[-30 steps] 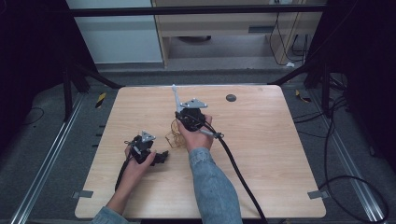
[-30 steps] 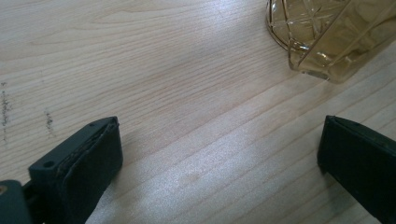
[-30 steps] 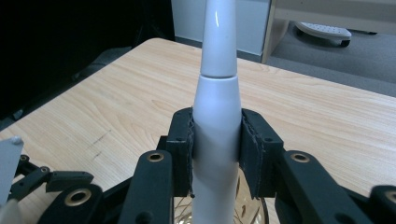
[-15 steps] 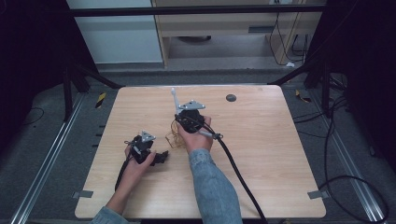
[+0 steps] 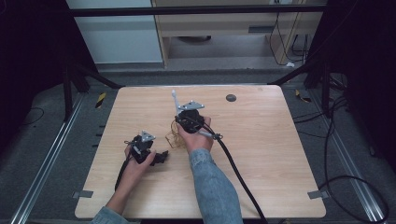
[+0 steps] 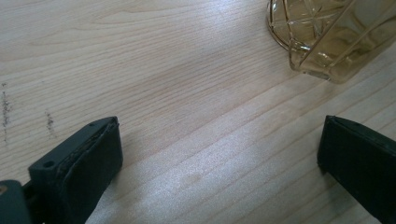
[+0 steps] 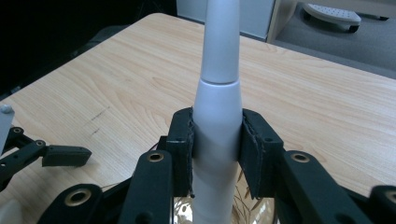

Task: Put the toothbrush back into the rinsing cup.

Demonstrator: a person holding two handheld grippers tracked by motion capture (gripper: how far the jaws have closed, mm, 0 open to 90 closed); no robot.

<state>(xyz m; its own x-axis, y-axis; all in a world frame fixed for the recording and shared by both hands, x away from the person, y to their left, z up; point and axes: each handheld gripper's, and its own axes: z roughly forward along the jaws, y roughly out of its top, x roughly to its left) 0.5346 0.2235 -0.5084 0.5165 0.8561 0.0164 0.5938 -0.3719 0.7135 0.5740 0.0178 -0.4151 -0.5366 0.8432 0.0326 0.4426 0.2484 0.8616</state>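
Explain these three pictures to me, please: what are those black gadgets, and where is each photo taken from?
There is no robot arm: a person at a wooden table holds a hand-operated gripper in each hand. The high view looks down from above. The other two come from small cameras riding on the grippers, looking along their black jaws. The left gripper rests low on the table with its jaws wide apart and nothing between them; a cut-glass, amber-tinted vessel lies just ahead. The right gripper has its jaws closed on a white, tapered stick-like tool, pointing up and away. A small dark round spot sits near the table's far edge.
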